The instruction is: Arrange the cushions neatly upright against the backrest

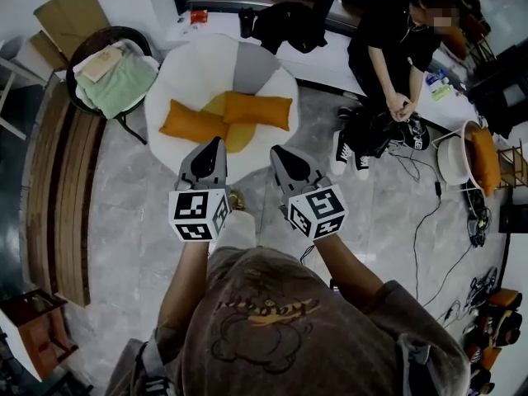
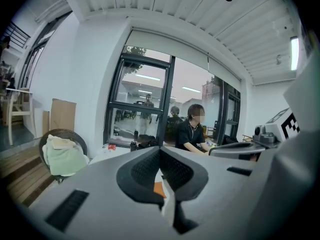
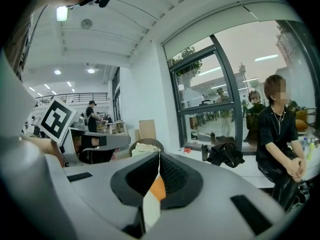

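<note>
Orange rectangular fabric cushions (image 1: pixel 257 109) lay flat just beyond both tools, long axes running left-right. The left gripper (image 1: pixel 218 143) and right gripper (image 1: pixel 277 150) were closed, empty.

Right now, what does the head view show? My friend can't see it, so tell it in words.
The left gripper and right gripper, jaws together and empty, point at a round white chair where orange cushions lie flat in a heap. A person in black sits to the right; a wicker chair with green cloth stands to the left.
</note>
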`<state>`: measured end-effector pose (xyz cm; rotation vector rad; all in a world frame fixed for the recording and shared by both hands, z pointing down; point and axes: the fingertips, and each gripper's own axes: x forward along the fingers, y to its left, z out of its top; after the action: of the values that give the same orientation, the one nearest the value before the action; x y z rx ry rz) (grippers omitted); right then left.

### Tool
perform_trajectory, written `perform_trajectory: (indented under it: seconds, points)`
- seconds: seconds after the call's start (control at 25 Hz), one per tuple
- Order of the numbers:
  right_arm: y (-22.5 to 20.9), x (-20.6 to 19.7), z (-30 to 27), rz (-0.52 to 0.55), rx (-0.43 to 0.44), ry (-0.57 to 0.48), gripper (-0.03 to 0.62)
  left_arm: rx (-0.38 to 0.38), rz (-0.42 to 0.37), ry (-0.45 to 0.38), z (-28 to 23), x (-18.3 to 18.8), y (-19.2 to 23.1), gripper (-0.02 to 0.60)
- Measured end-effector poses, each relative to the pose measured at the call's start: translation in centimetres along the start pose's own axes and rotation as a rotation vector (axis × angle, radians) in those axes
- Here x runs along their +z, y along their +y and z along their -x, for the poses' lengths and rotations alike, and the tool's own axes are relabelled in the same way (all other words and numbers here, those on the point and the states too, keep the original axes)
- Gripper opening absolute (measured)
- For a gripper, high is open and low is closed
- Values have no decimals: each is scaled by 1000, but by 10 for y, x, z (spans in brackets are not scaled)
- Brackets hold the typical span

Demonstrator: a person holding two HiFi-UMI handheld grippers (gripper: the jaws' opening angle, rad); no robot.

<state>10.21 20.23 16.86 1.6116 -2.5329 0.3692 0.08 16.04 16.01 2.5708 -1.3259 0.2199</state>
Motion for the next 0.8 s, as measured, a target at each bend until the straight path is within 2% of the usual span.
perform_trajectory:
  seconds: [0.2, 0.48, 0.8]
  points:
    - [-21, 16, -53, -1, 8, 8, 21, -4, 3, 22, -44, 9, 37, 5]
    - [-44, 27, -118, -7, -26, 20, 21, -38, -4, 35, -95, 19, 81, 5]
    - [-71, 42, -163, -5, -64, 28, 21, -45, 8, 23, -143, 39, 108, 5]
